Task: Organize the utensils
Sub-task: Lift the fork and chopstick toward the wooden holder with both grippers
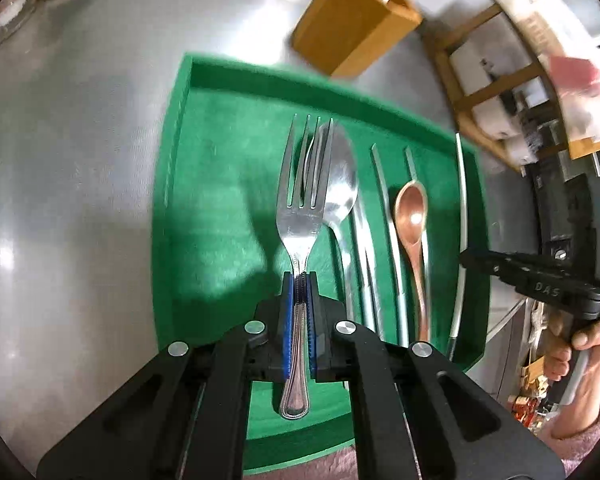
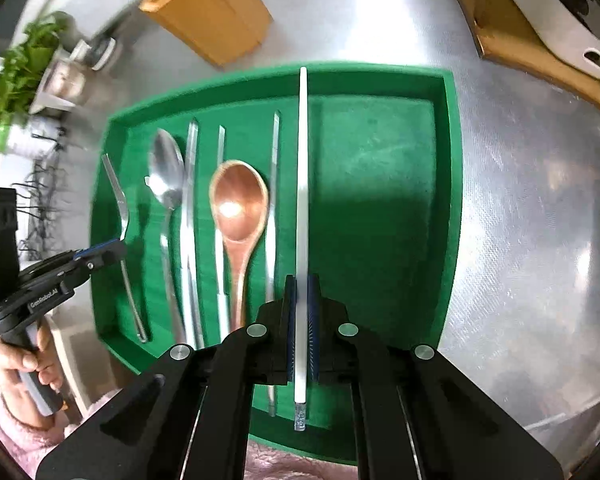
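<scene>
The left gripper (image 1: 299, 280) pinches a fork (image 1: 302, 216) by its handle over the green tray (image 1: 180, 168); the right gripper (image 2: 301, 284) clamps a white chopstick (image 2: 302, 184) — beside the wooden spoon (image 2: 239, 204), metal spoon (image 2: 166, 172) and chopsticks lying in the tray.

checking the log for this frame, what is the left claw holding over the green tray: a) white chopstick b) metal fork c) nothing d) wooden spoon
b: the left claw is shut on the handle of the metal fork over the green tray; the white chopstick is in the right claw.
</scene>
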